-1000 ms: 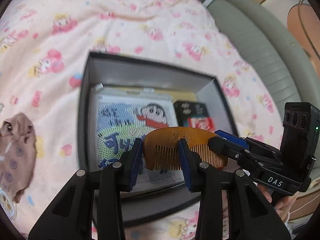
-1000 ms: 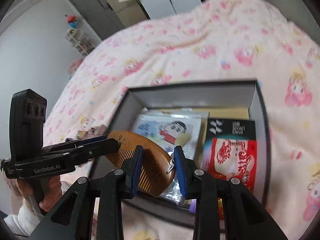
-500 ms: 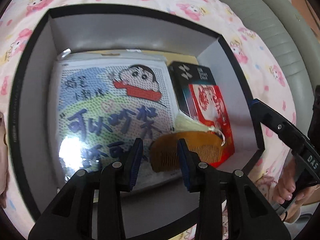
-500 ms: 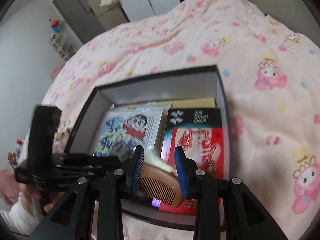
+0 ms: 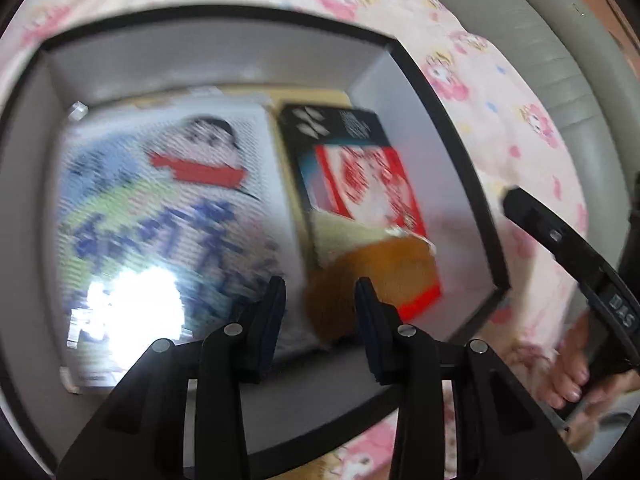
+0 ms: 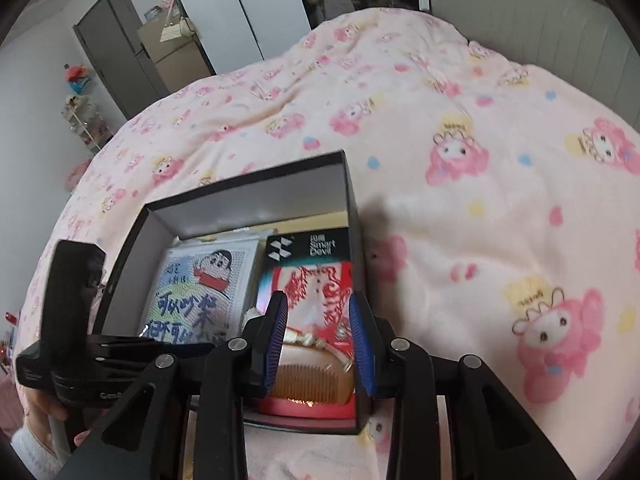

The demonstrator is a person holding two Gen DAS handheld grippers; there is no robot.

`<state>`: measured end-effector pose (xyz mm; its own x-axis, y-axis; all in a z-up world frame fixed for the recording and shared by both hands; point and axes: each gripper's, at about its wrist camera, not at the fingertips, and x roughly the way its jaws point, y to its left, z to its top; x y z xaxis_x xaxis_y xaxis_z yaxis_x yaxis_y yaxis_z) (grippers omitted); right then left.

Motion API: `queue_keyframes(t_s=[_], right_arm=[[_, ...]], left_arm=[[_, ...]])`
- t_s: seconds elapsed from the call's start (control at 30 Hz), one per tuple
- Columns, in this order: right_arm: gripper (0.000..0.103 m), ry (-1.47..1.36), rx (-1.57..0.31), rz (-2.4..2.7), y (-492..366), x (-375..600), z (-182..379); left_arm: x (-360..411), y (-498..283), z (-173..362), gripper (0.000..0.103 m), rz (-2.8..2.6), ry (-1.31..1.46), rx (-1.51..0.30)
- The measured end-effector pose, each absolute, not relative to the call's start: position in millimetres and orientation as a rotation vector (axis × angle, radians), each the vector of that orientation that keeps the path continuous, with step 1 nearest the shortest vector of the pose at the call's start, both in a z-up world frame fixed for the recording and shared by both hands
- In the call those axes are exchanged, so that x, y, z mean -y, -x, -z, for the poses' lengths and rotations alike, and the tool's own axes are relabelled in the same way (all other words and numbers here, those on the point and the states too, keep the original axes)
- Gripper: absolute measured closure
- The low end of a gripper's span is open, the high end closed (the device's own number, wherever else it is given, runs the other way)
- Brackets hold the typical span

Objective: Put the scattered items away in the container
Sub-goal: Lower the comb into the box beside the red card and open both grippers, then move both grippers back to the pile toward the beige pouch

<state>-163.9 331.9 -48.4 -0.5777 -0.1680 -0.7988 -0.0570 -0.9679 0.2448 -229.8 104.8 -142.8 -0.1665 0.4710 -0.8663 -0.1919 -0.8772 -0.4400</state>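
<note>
Looking into the box (image 6: 352, 184), I see the comb (image 6: 316, 376) resting on the red packet (image 6: 316, 280); both tools — left tool (image 5: 320, 308), right tool (image 6: 318, 340) — apart, empty; nothing scattered in view.

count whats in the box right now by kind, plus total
wooden comb: 1
cartoon-print packet: 1
black-and-red Smart Devil package: 1
flat yellowish item under them, only its edge showing: 1
total inside the black box: 4 visible
</note>
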Motion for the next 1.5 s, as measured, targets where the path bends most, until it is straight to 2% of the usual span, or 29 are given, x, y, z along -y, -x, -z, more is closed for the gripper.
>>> queue_keyframes(t_s=[0.27, 0.43, 0.57, 0.8, 0.97, 1.13, 1.5], right_arm=[[0.076, -1.464, 0.198, 2.566, 175, -310, 58], [0.076, -1.469, 0.155, 2.65, 174, -315, 60], [0.076, -1.468, 0.159, 2.695, 171, -320, 59], [0.076, -1.428, 0.076, 2.818, 133, -297, 35], [0.074, -1.367, 0.152, 2.822, 93, -280, 13], [0.069, -1.308, 0.18, 2.813, 49, -259, -4], [0.068, -1.206, 0.171, 2.788, 2, -206, -28]], left_arm=[[-117, 240, 159, 0.069, -1.94, 1.702, 0.417], [-112, 238, 147, 0.068, -1.996, 1.668, 0.434], [-108, 231, 141, 0.069, -2.057, 1.668, 0.379], [-109, 177, 76, 0.068, -2.223, 1.424, 0.232], [-96, 130, 32, 0.065, -2.272, 1.319, 0.187], [-82, 94, 19, 0.065, -2.287, 1.296, 0.183], [-49, 38, -10, 0.065, -2.376, 1.236, 0.182]])
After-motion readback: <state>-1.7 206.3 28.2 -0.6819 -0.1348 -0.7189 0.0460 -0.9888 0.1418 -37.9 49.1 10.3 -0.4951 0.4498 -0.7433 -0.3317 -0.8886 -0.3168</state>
